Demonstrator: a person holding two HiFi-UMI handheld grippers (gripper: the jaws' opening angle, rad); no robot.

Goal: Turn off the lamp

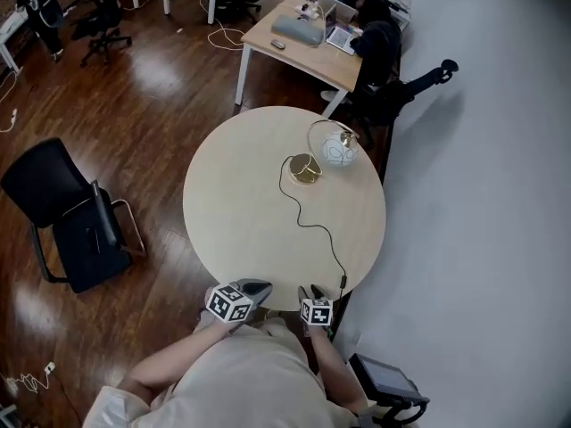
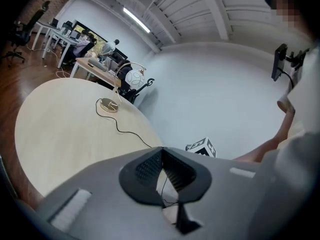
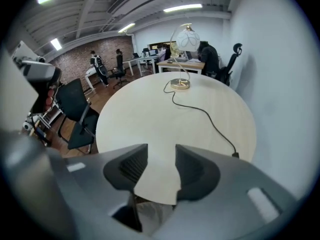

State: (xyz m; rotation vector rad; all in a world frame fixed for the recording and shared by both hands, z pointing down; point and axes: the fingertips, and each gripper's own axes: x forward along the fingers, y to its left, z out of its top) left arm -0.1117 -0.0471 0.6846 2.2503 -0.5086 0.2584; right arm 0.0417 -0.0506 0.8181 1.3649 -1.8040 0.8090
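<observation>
Lamp (image 1: 328, 152): on table (image 1: 232, 230), far side.
Left gripper (image 2: 161, 151): at near edge, jaws pressed together, empty.
Right gripper (image 3: 161, 152): beside it, jaws spread, empty.

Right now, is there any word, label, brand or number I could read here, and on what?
No readable text anywhere.
Left cube and right cube: black-and-white squares, no letters.
Lamp, table: no print.
Far desk: things too small to read.
</observation>
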